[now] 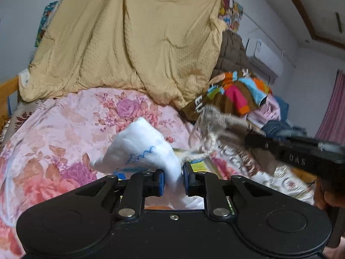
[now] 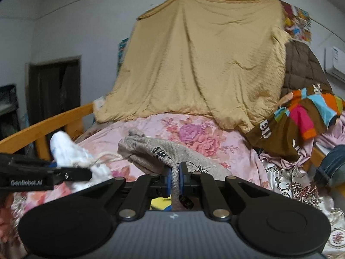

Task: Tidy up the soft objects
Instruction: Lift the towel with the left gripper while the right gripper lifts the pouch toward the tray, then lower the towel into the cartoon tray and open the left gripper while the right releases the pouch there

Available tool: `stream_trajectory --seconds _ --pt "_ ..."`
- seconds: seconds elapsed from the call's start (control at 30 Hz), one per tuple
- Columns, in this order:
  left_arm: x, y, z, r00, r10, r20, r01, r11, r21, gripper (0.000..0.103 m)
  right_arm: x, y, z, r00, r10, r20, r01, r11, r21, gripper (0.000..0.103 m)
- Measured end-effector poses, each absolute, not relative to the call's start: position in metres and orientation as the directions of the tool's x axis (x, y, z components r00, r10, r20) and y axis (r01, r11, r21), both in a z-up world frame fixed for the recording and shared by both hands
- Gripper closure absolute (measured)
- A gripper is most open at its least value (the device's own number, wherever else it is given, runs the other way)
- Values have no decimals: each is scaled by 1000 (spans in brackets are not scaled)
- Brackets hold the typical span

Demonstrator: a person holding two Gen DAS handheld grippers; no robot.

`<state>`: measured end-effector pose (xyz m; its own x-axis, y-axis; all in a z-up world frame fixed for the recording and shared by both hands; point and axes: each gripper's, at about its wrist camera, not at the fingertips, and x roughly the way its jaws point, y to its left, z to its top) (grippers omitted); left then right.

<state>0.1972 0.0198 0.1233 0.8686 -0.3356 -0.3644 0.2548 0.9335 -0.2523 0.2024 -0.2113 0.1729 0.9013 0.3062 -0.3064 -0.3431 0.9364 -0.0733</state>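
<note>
Left claw (image 1: 173,180) pinching white cloth (image 1: 140,149), right claw (image 2: 175,179) pinching burlap drawstring pouch (image 2: 172,155) above bed (image 1: 64,133); both light, limp, best gripped at bunched fabric.

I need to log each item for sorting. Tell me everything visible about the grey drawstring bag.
The grey drawstring bag looks like coarse, burlap-like cloth with black printed marks. It is limp and creased, held above the floral quilt. The right gripper is shut on one fold of it. A pale twisted cord trails from its mouth toward the white cloth held by the left gripper. Whether anything is inside cannot be told.
</note>
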Motion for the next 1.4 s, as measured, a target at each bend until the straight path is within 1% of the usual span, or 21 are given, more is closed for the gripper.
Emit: stream_trajectory --seconds 0.07,0.17,0.23,0.4,0.53,0.63,0.73,0.83,0.97,1.17,1.23,1.27,1.3,1.33,1.4 --pt "221 15 109 856 -320 -405 249 943 -219 91 222 -218 162 917 276 -288 -307 949 -68 95" --pt "258 14 88 835 -317 -450 229 944 -239 91 251 -233 150 923 269 -275 -278 961 7 95" --pt "280 15 78 839 -321 -440 224 940 -258 91 266 -239 141 934 262 -243 -270 963 1 95" --pt "334 6 67 843 -329 -426 214 931 -297 91 303 -240 112 932 256 -258 -269 963 -17 95" --pt "368 -9 56 842 -344 -415 213 920 -330 91 325 -241 96 926 256 -277 -260 965 22 95" --pt "389 -22 42 835 -349 -425 200 913 -355 91 342 -241 84 923 231 -307 -237 971 20 94" --pt "405 -30 28 827 -356 -435 187 904 -386 90 356 -247 67 909 204 -363 -207 978 31 94" --pt "413 -37 14 818 -361 -448 177 899 -401 90 365 -255 56 897 190 -399 -185 981 52 94" --pt "420 -39 -4 774 -382 -505 153 886 -437 89 376 -261 43 882 165 -441 -155 986 58 94" --pt "423 -40 -18 741 -332 -583 114 919 -378 87 387 -259 29 844 164 -511 -153 986 63 94" --pt "424 -37 -20 735 -314 -601 89 923 -374 80 390 -259 27 832 168 -529 -149 986 78 94" --pt "424 -35 -21 733 -308 -606 76 923 -377 77 390 -260 27 828 170 -534 -147 985 86 92" --pt "424 -33 -21 730 -305 -611 66 922 -382 71 390 -262 27 828 173 -534 -144 985 95 87" --pt "424 -31 -21 729 -301 -615 54 921 -387 68 389 -263 28 829 173 -532 -140 985 102 82" --pt "422 -27 -20 731 -289 -618 31 919 -393 51 388 -265 29 831 179 -526 -138 984 116 67"
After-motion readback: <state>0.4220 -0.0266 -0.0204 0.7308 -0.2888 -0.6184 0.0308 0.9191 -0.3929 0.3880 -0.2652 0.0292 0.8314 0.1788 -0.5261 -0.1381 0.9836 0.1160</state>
